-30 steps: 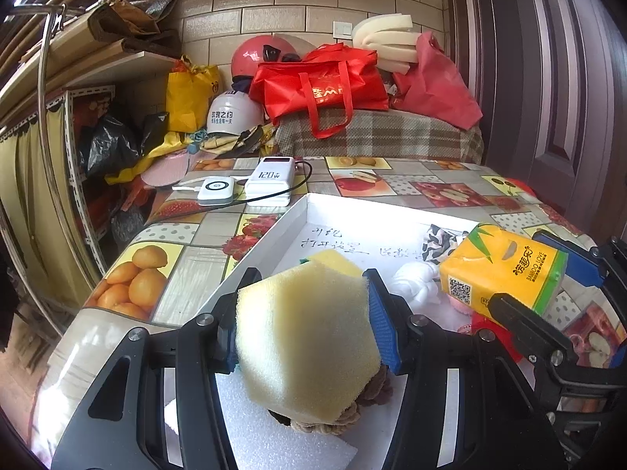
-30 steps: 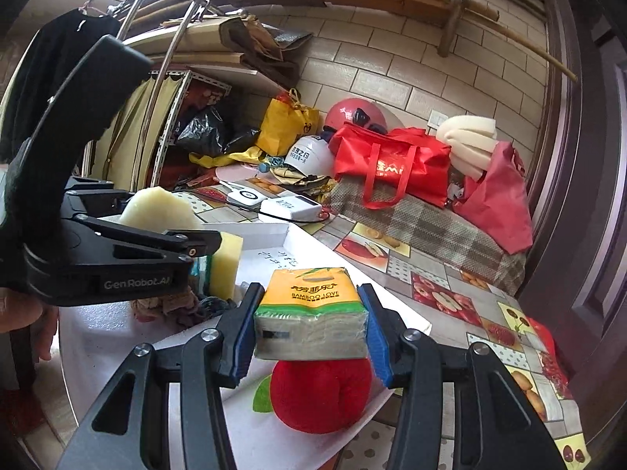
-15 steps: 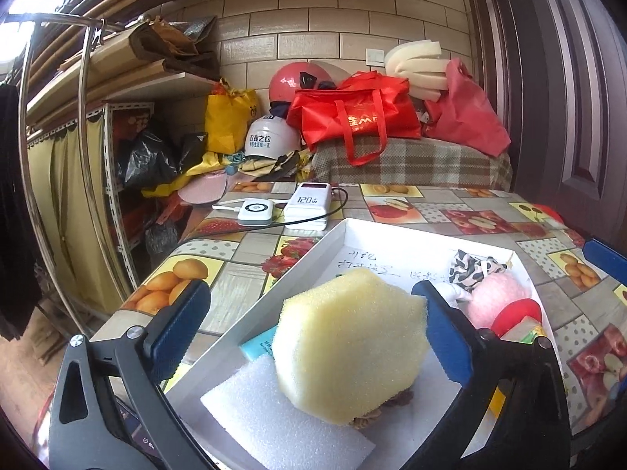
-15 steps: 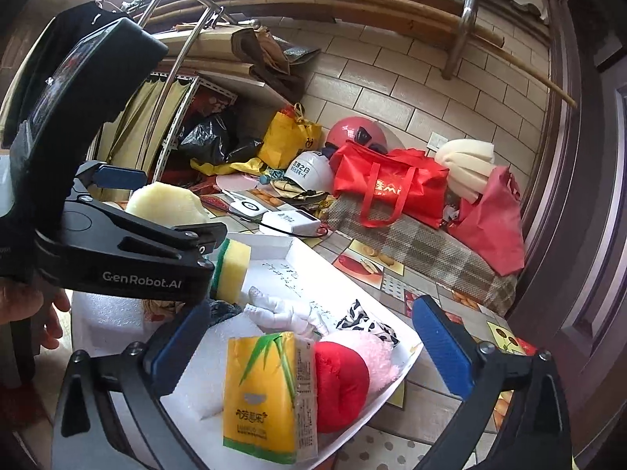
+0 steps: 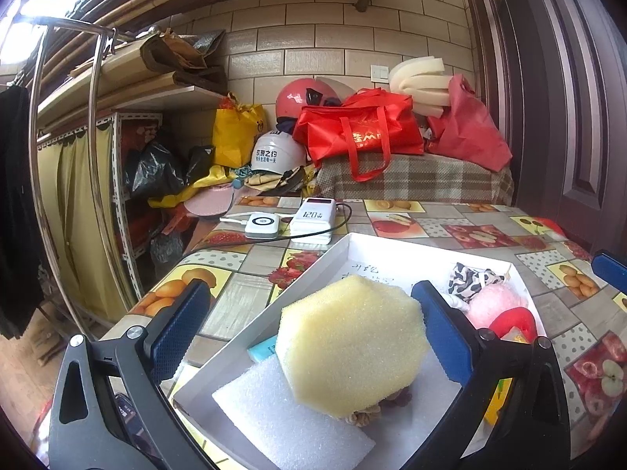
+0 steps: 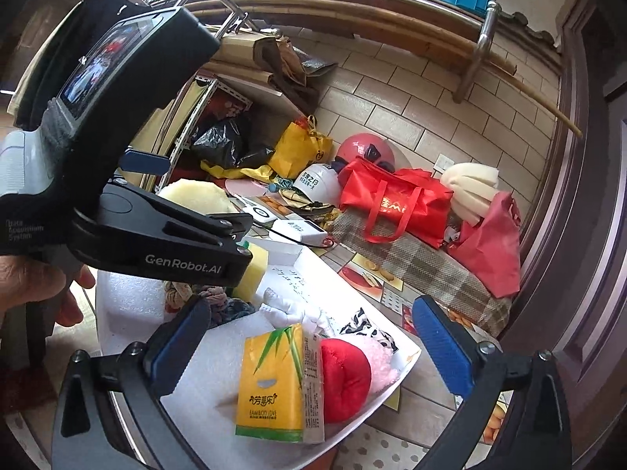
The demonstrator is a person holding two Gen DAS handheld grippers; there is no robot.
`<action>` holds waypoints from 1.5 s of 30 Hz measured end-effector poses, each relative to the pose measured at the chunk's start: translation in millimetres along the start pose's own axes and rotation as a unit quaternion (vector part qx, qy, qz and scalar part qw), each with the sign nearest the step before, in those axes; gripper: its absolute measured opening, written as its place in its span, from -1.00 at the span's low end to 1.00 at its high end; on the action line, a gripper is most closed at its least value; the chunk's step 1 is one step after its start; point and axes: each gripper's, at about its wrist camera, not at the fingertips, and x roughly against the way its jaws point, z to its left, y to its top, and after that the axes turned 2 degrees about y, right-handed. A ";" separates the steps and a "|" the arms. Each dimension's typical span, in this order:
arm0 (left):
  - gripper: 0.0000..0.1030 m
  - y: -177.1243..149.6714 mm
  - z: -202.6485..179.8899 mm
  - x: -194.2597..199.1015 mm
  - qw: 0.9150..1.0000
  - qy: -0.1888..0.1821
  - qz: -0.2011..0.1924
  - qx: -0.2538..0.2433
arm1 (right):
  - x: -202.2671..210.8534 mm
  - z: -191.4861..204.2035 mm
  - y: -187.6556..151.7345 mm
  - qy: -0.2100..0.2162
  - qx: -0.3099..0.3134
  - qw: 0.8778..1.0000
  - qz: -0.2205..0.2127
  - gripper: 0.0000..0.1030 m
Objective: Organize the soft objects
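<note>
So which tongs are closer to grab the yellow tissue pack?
Probably the right tongs. The yellow tissue pack stands in the white box between their open blue pads, while the left tongs sit around the pale sponge.

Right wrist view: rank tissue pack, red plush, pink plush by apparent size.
1. tissue pack, nearest the camera, so its lead may be inflated
2. red plush
3. pink plush, partly hidden behind the red one, so unsure

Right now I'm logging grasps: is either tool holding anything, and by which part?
Nothing is held. The left tool stands open around the yellow sponge; the right tool stands open over the tissue pack.
</note>
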 end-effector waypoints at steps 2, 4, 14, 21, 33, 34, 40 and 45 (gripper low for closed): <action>1.00 -1.0 1.0 2.0 1.000 -0.006 0.002 0.005 | 6.7 -5.2 -1.2 0.001 -0.015 1.000 -0.006 1.00; 1.00 -1.7 0.6 2.4 1.000 -0.016 0.010 0.010 | 14.1 -13.7 -3.5 0.000 -0.035 0.999 -0.010 1.00; 1.00 -12.2 -19.8 22.7 0.998 -0.047 0.047 0.004 | 60.0 -57.3 -20.0 -0.015 -0.126 0.991 -0.030 1.00; 1.00 -19.7 -55.2 53.5 0.998 -0.030 0.042 -0.042 | 98.8 -78.0 -29.7 -0.076 -0.159 0.982 -0.068 1.00; 1.00 -28.6 -79.2 88.1 0.998 0.039 0.039 -0.034 | 132.5 -138.1 -76.9 -0.142 -0.302 0.943 0.018 1.00; 1.00 -27.0 -80.1 93.8 0.999 0.031 0.024 -0.034 | 135.3 -140.5 -79.3 -0.140 -0.308 0.941 0.013 1.00; 1.00 -22.5 -92.3 89.0 0.998 -0.001 0.027 -0.056 | 139.7 -138.7 -81.7 -0.126 -0.313 0.941 0.004 1.00; 1.00 -29.2 -101.1 78.0 0.994 0.041 0.065 -0.077 | 141.0 -135.1 -79.2 -0.135 -0.301 0.944 -0.001 1.00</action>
